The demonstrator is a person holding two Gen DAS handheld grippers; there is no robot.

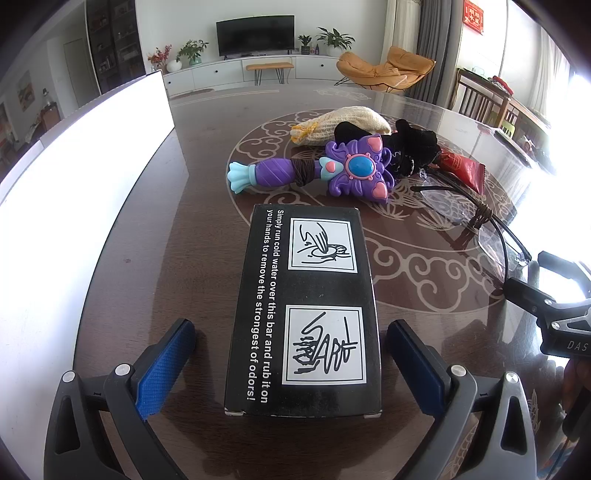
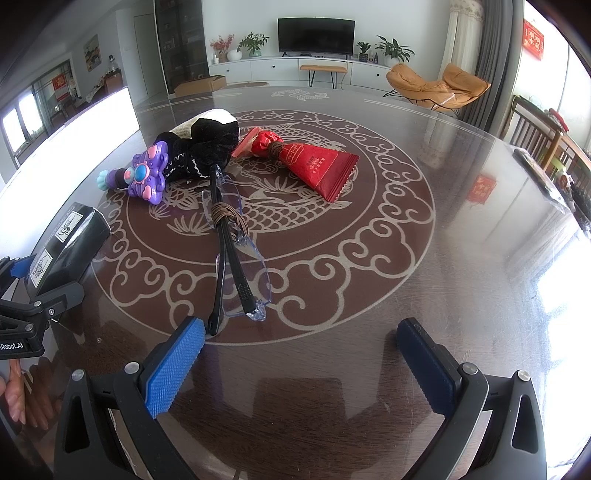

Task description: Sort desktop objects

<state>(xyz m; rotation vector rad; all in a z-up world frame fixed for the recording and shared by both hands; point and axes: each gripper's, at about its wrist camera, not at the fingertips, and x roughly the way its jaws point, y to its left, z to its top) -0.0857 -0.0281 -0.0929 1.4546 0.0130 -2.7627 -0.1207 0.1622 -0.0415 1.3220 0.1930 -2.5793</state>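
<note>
Fingers of my left gripper point(image 1: 291, 369) stand wide apart on both sides of the black cardboard box with white printed pictures point(image 1: 306, 310). I have not gripped it; it lies flat on the dark glossy tabletop point(image 1: 155, 258), long side toward me, so I judge the pads can close on its narrow sides. Further right lie the purple plastic toy wand point(image 1: 314, 170), the black cloth point(image 2: 210, 147), the clear glasses with black temples point(image 2: 236, 251) and the red foil packet point(image 2: 317, 166). My right gripper point(image 2: 301, 365) is released, grasping nothing.

Home living room: television point(image 1: 255, 34), lounge chair point(image 1: 384, 68)
</note>
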